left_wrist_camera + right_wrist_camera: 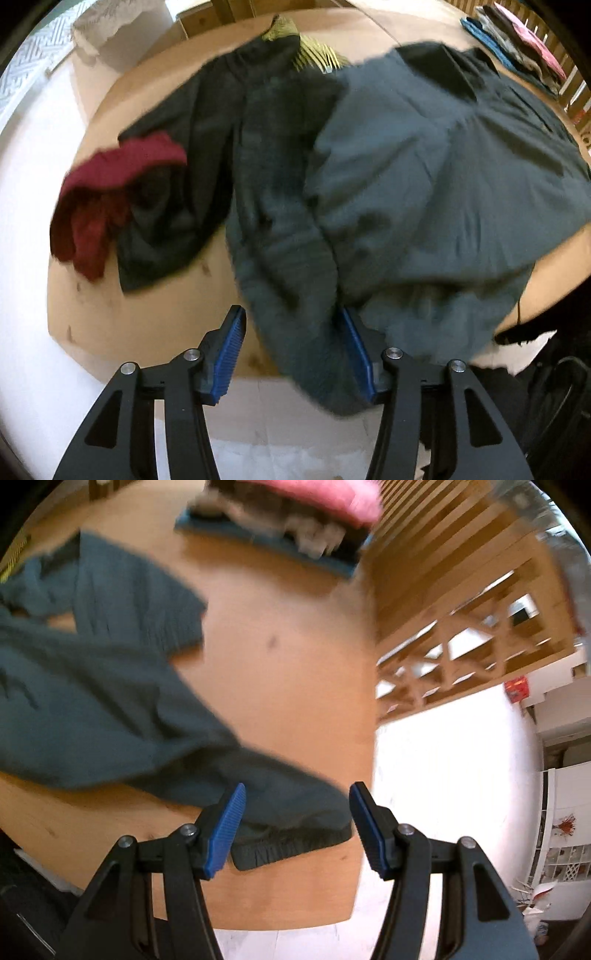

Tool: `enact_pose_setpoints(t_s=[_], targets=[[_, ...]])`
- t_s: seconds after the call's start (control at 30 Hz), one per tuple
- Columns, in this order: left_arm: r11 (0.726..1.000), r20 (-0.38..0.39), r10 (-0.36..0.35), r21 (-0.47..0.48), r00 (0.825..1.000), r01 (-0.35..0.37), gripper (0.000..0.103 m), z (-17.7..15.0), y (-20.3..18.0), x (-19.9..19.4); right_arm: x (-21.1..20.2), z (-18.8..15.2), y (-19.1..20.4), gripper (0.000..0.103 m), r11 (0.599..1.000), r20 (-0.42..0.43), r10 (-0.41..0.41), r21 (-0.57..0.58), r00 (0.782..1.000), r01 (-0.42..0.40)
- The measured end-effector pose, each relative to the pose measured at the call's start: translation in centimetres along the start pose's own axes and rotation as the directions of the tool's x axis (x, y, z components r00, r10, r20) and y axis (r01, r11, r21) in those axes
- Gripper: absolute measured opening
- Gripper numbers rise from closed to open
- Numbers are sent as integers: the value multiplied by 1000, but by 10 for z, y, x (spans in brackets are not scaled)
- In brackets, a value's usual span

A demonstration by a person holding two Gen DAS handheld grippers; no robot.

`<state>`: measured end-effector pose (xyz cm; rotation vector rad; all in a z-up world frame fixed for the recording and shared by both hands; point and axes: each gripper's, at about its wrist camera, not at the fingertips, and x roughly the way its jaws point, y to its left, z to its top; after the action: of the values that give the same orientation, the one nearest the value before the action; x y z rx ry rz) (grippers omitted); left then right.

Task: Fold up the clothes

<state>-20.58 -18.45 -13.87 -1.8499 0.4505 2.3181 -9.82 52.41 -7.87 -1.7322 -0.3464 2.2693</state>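
Left gripper (291,325) hangs over the table's near edge, jaws parted, a fold of the grey-teal garment (424,184) lying between the blue pads without being pinched. Right gripper (297,801) stands wide too, straddling the garment's dark ribbed hem (291,845) near the table (288,686) corner. That garment sprawls across the wooden top, beside a dark one (192,147) and a crumpled maroon piece (107,192). Folded clothes (295,524) are stacked farther back.

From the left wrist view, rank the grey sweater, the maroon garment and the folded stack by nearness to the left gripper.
1. Grey sweater: its hem lies between the left gripper fingers.
2. Maroon garment: left, mid-table.
3. Folded stack: far right corner.
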Motion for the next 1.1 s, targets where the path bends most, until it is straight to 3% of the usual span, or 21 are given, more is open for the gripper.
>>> enact_pose_setpoints(t_s=[0.1, 0.2, 0.3, 0.4, 0.5, 0.6, 0.7, 0.83, 0.87, 0.9, 0.97, 1.03, 1.1], targets=[[1000, 3, -18, -5, 1000, 18, 50, -19, -5, -5, -26, 25, 21, 58, 998, 104, 63, -8, 993, -63], [999, 46, -15, -31, 999, 17, 50, -23, 0, -18, -17, 58, 75, 58, 988, 147, 119, -119, 982, -102], [995, 127, -17, -92, 992, 29, 50, 2, 18, -35, 16, 96, 121, 58, 974, 153, 122, -208, 981, -89], [994, 171, -33, -97, 985, 50, 51, 50, 34, -38, 45, 128, 143, 58, 972, 137, 142, -205, 980, -112], [996, 166, -16, -82, 986, 30, 53, 96, 44, -22, 71, 150, 145, 58, 976, 112, 141, -184, 984, -119], [992, 139, -46, -106, 989, 62, 53, 129, 53, -1, 88, 159, 131, 58, 973, 88, 196, -142, 977, -182], [987, 111, -83, -130, 990, 97, 53, 144, 60, 18, 100, 162, 116, 59, 964, 77, 260, -87, 963, -253], [987, 101, -102, -115, 990, 113, 52, 146, 55, 32, 103, 160, 110, 59, 955, 88, 290, -89, 953, -283], [986, 105, -111, -111, 988, 122, 48, 147, 53, 33, 103, 159, 109, 59, 951, 83, 304, -84, 949, -297], [984, 109, -129, -105, 986, 141, 31, 147, 52, 34, 104, 159, 107, 59, 946, 71, 320, -77, 945, -315], [979, 117, -165, -102, 979, 177, 14, 147, 50, 33, 103, 158, 103, 58, 942, 48, 333, -65, 942, -330], [980, 124, -160, -97, 979, 172, 10, 146, 49, 32, 93, 153, 95, 58, 951, 70, 307, -42, 949, -305], [982, 118, -152, -94, 981, 163, 10, 146, 48, 32, 75, 145, 91, 58, 949, 118, 316, -22, 941, -316]])
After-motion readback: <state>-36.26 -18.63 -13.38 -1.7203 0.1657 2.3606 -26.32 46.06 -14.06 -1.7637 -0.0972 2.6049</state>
